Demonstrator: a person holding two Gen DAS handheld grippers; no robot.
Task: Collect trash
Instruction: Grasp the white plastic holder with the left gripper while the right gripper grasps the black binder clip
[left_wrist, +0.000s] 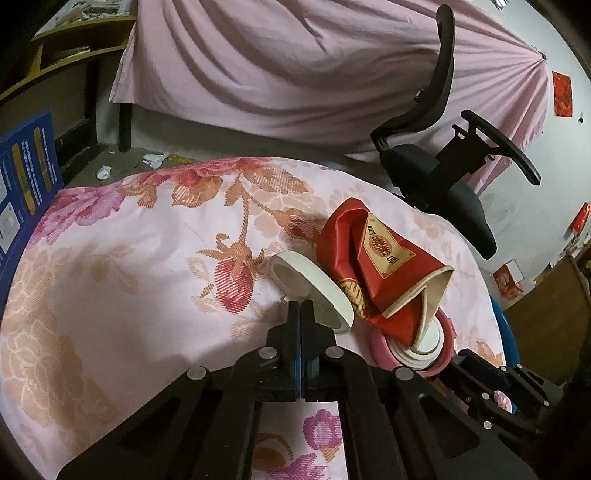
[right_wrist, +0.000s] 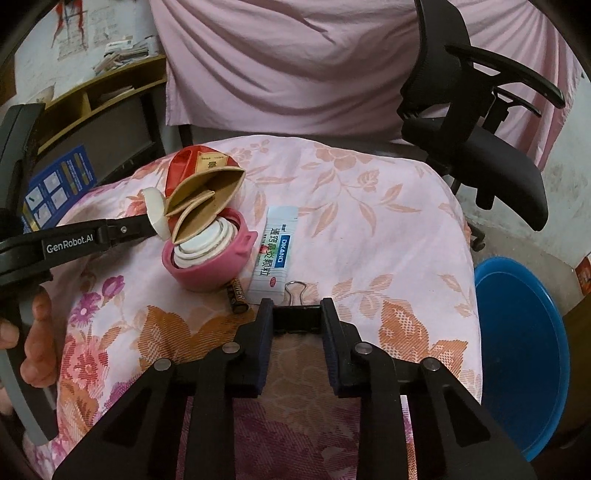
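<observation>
Left gripper (left_wrist: 301, 308) pinched a white lid (left_wrist: 314, 291); right gripper (right_wrist: 297, 314) clamped a binder clip (right_wrist: 296, 315) on the floral-clothed table (right_wrist: 369, 221); blue basin (right_wrist: 524, 350) beside.

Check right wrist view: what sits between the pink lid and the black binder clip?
In the right wrist view, a battery and a white DIKANG sachet lie between the pink lid and the binder clip.
</observation>
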